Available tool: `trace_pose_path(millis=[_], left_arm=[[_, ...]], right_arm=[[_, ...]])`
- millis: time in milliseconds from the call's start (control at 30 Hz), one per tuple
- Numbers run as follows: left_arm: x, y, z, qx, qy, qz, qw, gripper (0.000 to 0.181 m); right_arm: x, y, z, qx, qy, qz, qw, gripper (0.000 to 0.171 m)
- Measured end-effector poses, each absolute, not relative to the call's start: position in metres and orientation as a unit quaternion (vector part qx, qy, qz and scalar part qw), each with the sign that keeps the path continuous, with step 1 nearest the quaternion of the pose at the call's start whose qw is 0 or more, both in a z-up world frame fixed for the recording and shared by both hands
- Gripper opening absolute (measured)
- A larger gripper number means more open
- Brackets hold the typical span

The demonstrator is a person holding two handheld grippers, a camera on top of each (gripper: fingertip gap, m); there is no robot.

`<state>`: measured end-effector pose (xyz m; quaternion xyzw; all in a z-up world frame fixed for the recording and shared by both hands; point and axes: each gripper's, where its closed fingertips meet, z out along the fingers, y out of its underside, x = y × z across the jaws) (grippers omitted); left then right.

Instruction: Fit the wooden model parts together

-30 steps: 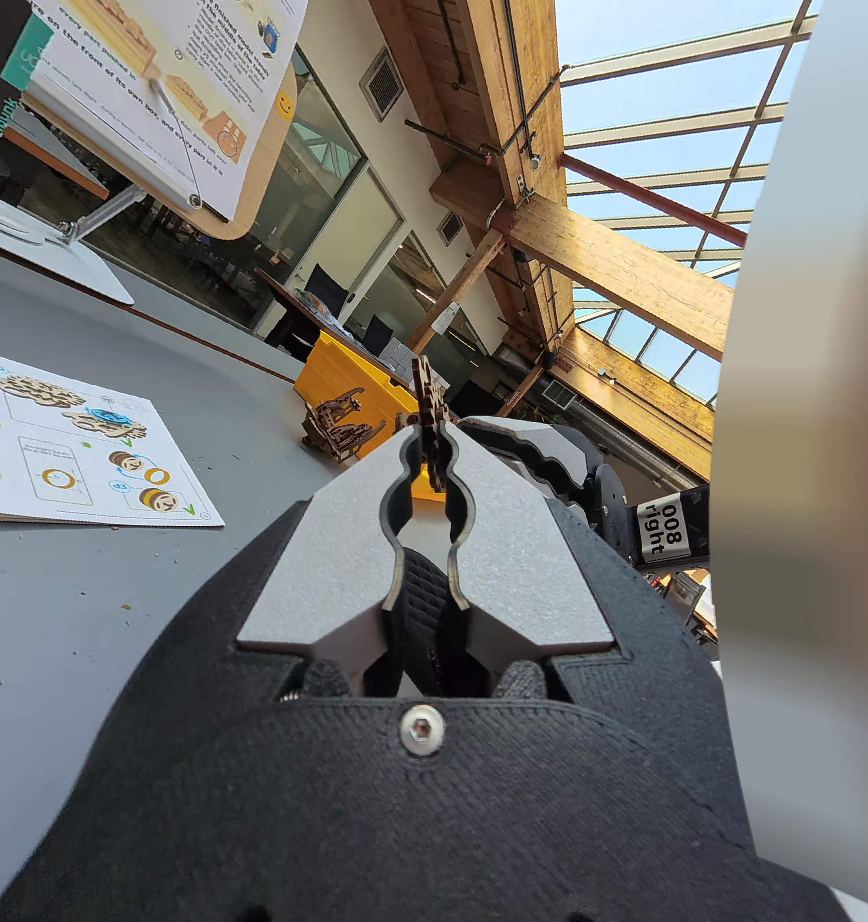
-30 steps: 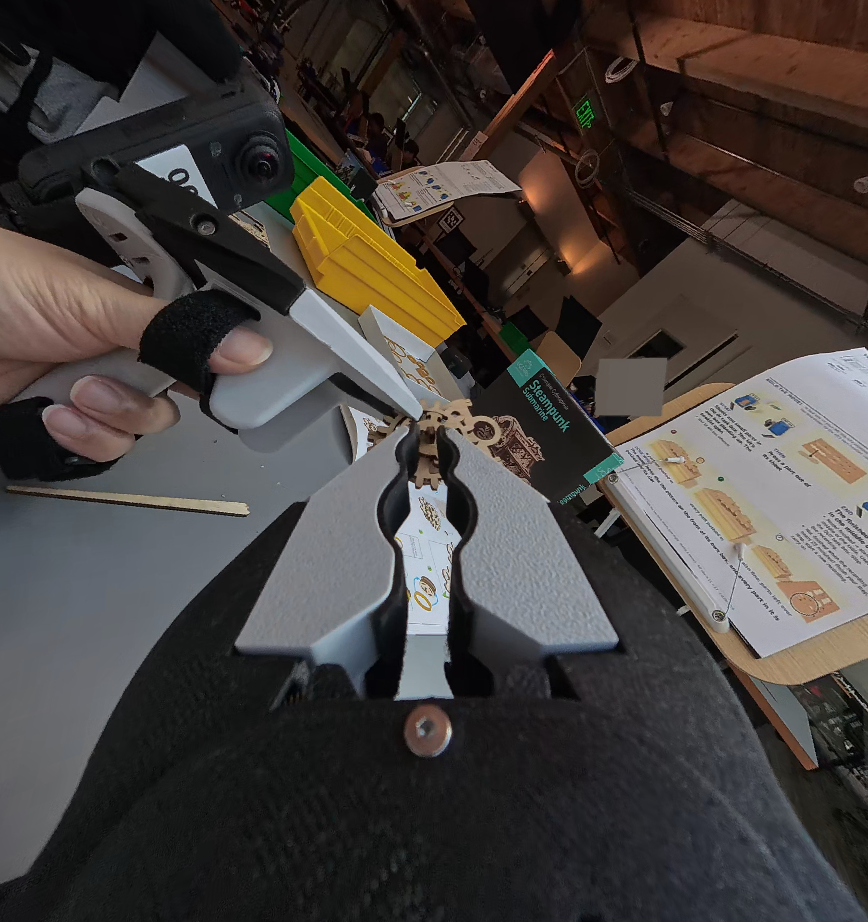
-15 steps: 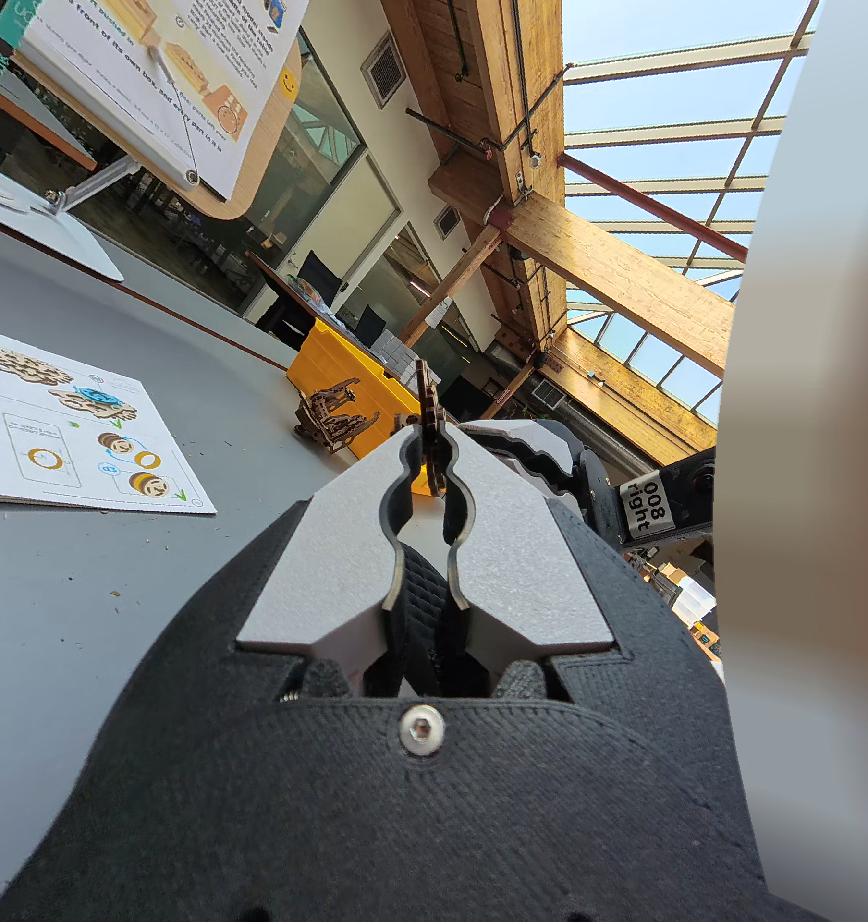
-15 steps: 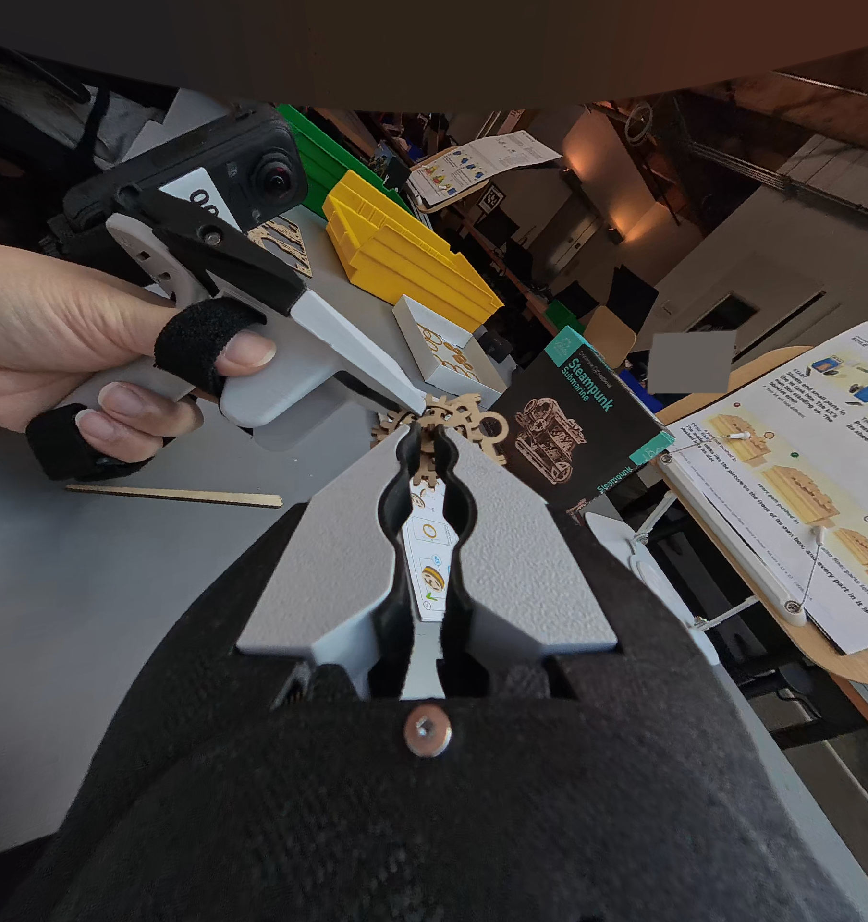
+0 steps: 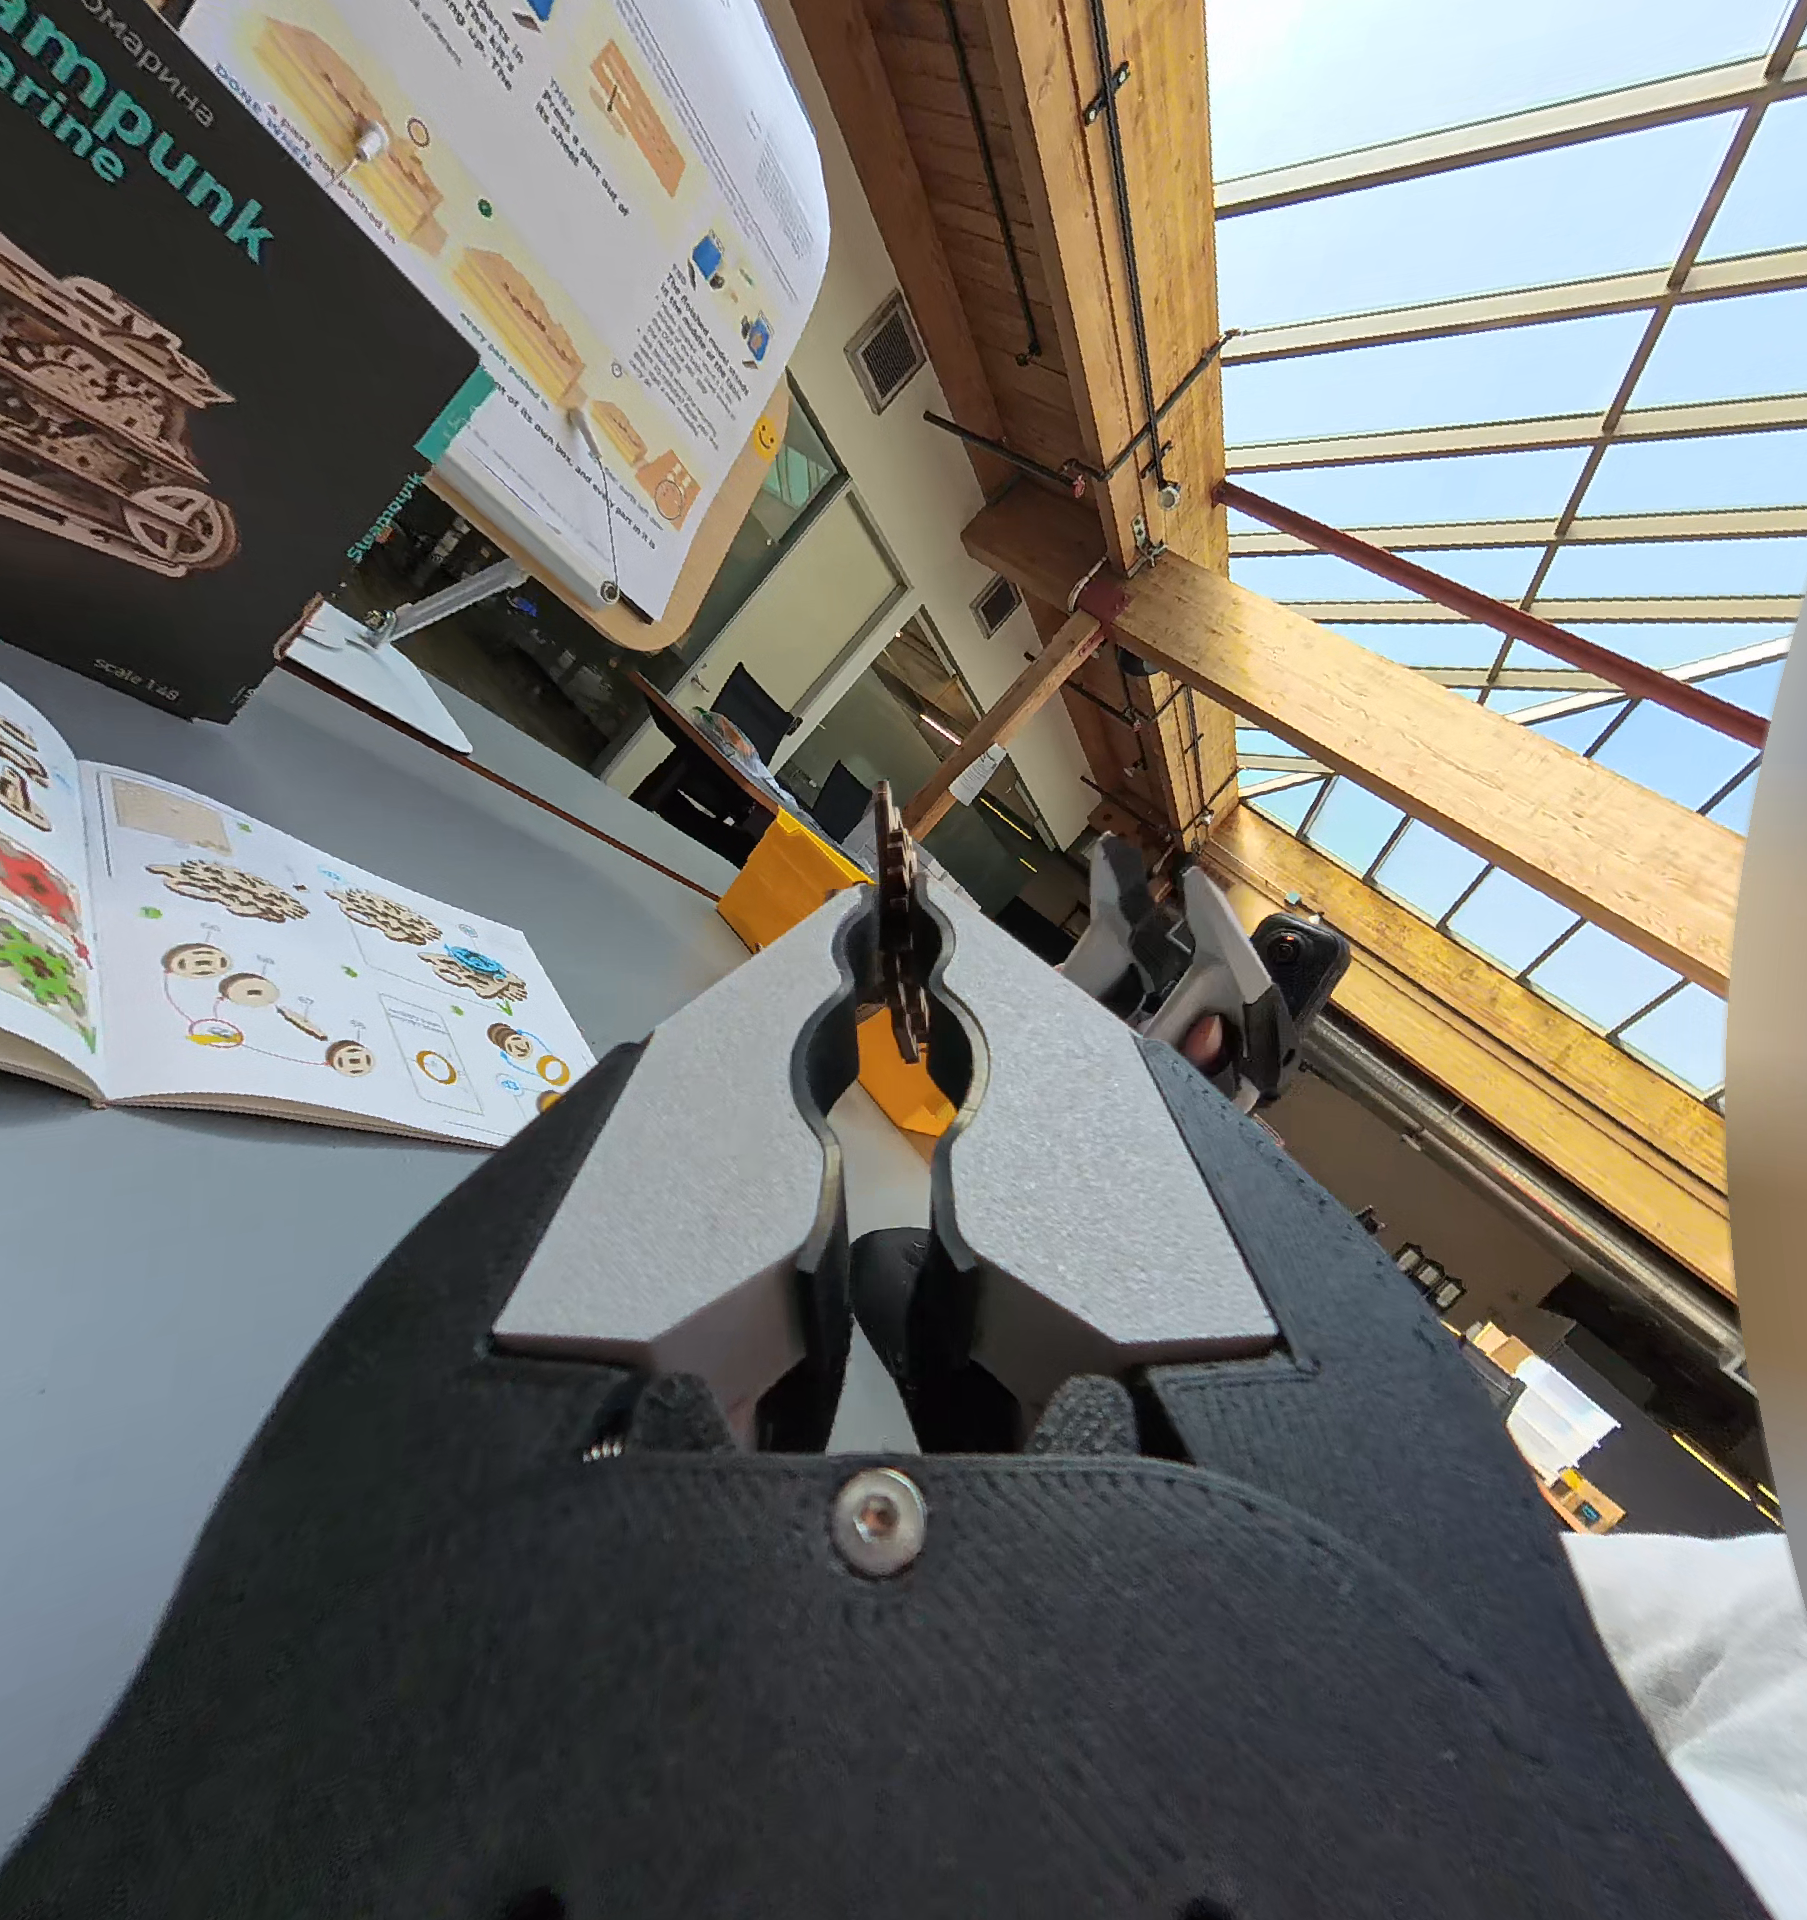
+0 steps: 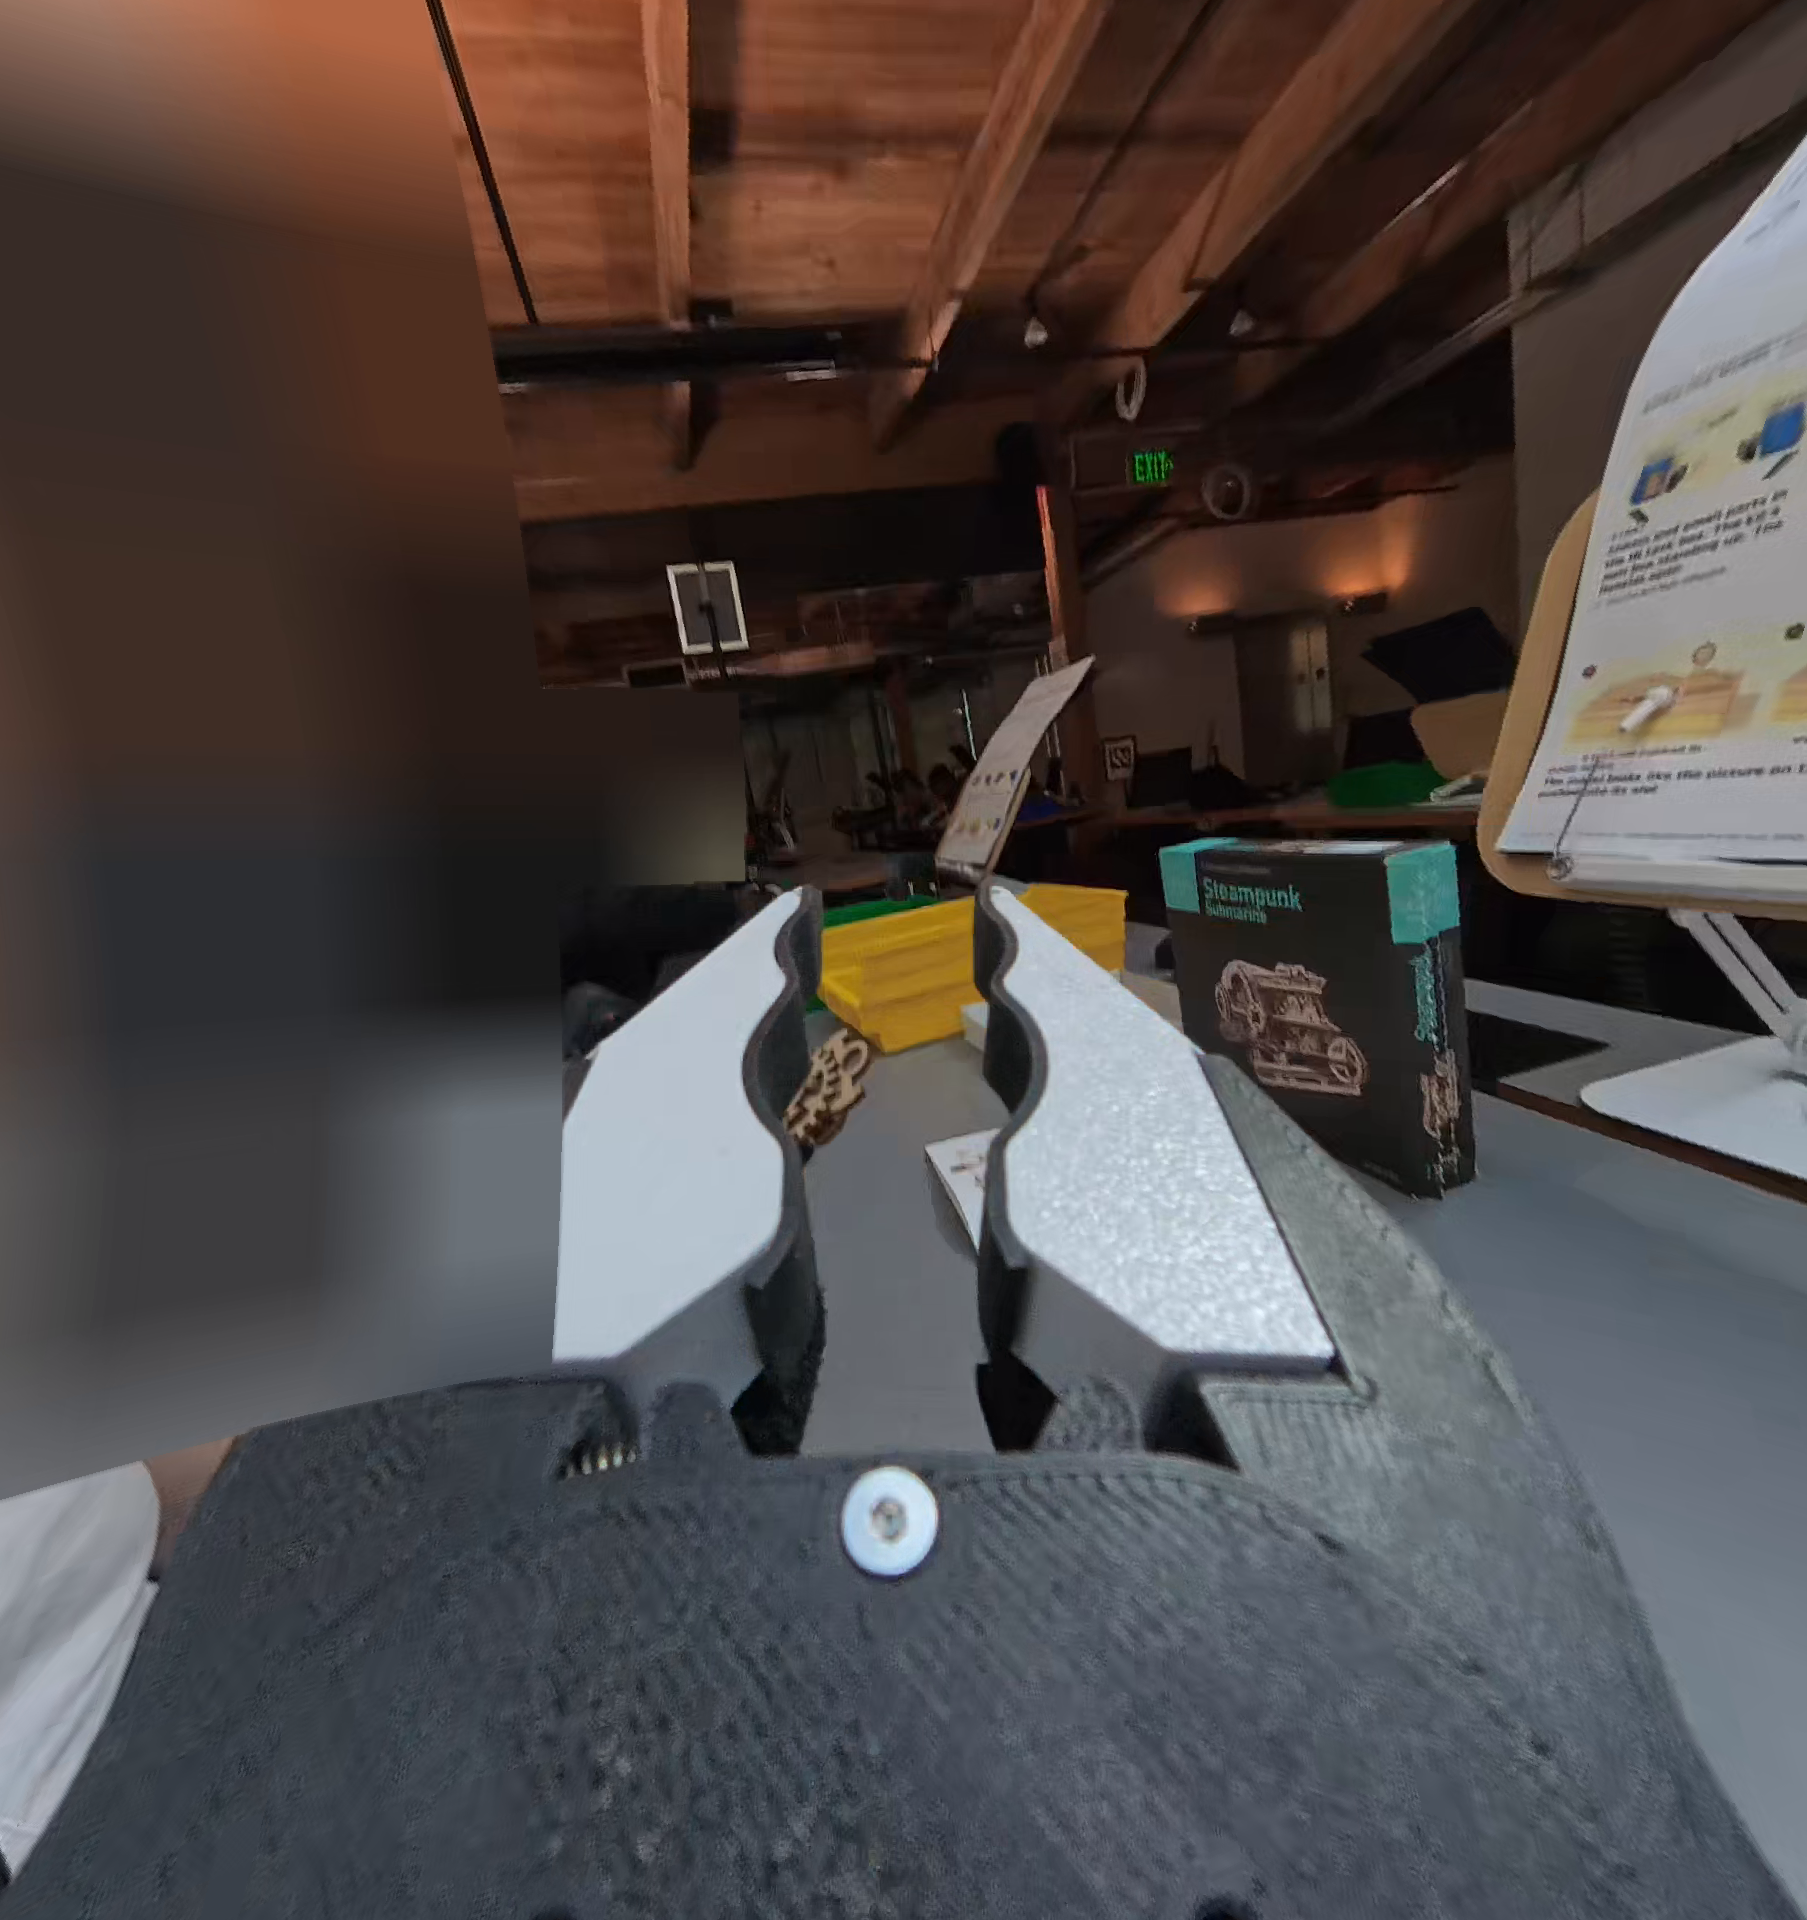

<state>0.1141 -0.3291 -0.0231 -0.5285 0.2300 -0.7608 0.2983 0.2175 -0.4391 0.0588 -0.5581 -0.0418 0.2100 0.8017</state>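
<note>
Wooden gear piece [image 5: 894, 935] pinched edge-on in the left gripper [image 5: 891, 914], held up off the grey table [image 5: 203, 1299]. Right gripper [image 6: 891, 914] spread wide, holding nothing. Another wooden part [image 6: 828, 1081] lying flat just past its tips, near yellow bins [image 6: 909, 977].

Bare grey table [image 6: 1605, 1351] ahead of the right claw [image 6: 891, 914]; yellow bins [image 6: 909, 977] and black box [image 6: 1314, 1008] block beyond.
</note>
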Motion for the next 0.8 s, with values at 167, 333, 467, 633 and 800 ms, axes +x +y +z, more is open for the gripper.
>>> trace_pose_path(millis=[167,333,467,633,800], left_arm=[[0.114,-0.331,-0.033,-0.536,0.204,-0.768,0.284,0.003],[0.107,-0.330,-0.030,-0.537,0.213,-0.755,0.310,0.003],[0.101,-0.326,-0.028,-0.534,0.208,-0.755,0.320,0.003],[0.086,-0.319,-0.025,-0.523,0.214,-0.746,0.352,0.003],[0.076,-0.319,-0.023,-0.511,0.222,-0.755,0.345,0.003]], right_arm=[[0.152,-0.388,-0.019,-0.701,-0.151,0.122,0.686,0.048],[0.130,-0.354,-0.026,-0.714,-0.243,-0.139,0.642,0.075],[0.121,-0.333,-0.044,-0.772,-0.174,-0.071,0.607,0.071],[0.104,-0.335,-0.049,-0.796,-0.057,0.151,0.583,0.047],[0.109,-0.341,-0.038,-0.742,0.053,0.319,0.587,0.041]])
